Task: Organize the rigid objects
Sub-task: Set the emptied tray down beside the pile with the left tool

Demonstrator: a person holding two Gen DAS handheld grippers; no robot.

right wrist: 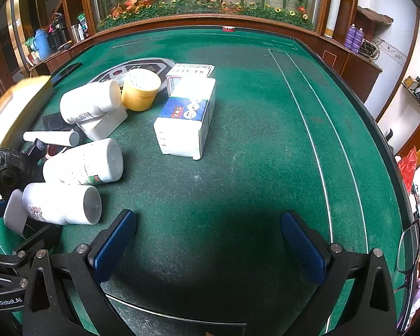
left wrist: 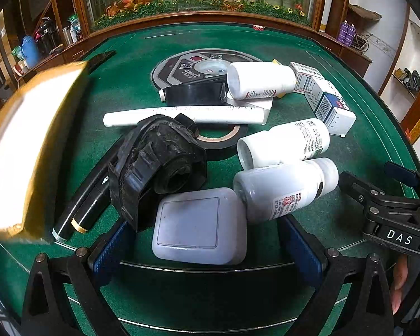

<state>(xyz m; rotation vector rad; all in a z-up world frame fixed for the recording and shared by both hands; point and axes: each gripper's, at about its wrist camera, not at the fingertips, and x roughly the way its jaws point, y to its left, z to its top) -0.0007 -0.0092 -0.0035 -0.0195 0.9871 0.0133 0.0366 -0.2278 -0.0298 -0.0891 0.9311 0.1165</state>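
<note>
The left gripper (left wrist: 207,245) stands wide open over the green table (left wrist: 120,89), its blue pads (left wrist: 112,247) on either side of a white square case (left wrist: 200,225) without touching it; it holds nothing. The case lies flat right between the fingers, at the centre of the left wrist view. At 10 o'clock from the case sits a black crumpled roll (left wrist: 156,165), resting on its corner. At 2 o'clock a white bottle (left wrist: 285,189) lies on its side, touching the case's edge, with a second white bottle (left wrist: 284,142) just behind it. At 12 o'clock a white tube (left wrist: 182,114) lies crosswise, partly over a tape ring (left wrist: 224,137). A blurred gold box (left wrist: 22,151) fills the 9 o'clock side.

The right gripper (right wrist: 208,247) is also spread wide and empty, over bare felt. The clutter lies at its 10 o'clock; a blue-and-white carton (right wrist: 184,120) stands at 12 o'clock, well apart from it.
</note>
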